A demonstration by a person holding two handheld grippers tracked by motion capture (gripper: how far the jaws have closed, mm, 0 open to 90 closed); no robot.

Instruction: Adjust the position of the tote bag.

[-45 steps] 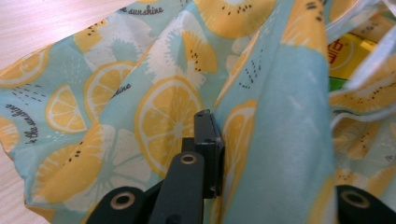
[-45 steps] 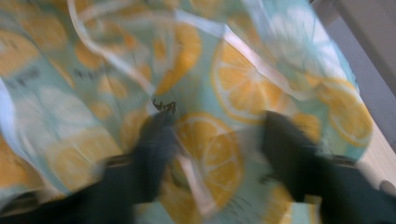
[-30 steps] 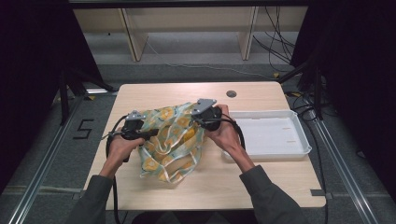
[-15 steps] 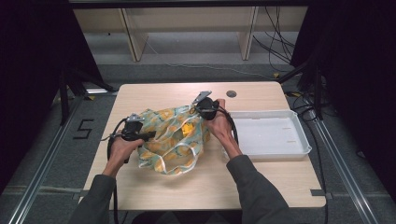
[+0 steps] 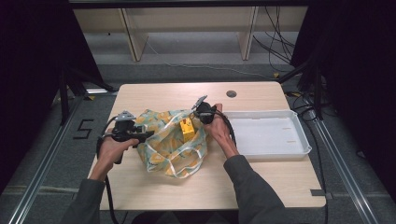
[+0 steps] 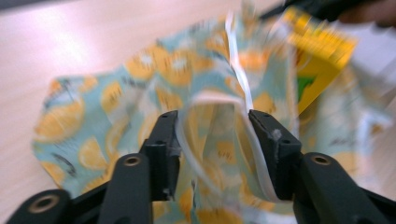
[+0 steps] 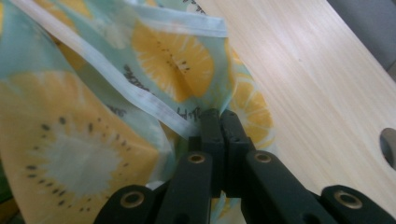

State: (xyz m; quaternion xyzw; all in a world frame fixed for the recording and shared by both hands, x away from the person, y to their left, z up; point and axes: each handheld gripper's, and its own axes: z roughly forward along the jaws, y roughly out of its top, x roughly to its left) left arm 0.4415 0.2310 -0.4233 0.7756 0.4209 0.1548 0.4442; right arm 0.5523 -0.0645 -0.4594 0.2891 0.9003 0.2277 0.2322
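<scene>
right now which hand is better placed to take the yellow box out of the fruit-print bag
Left. Its tongs stand open at the fruit-print fabric bag's mouth, facing the yellow cardboard box. The right tongs are shut on the bag's edge, holding it up.

So I counted one fruit-print bag (image 5: 172, 142) on the table (image 5: 154, 95), one yellow box (image 5: 187, 129) at its mouth, and one white tray (image 5: 273, 135) off to the side. Two grippers, left gripper (image 5: 140, 135) and right gripper (image 5: 198, 111). One round hole (image 5: 231, 94) in the tabletop.
</scene>
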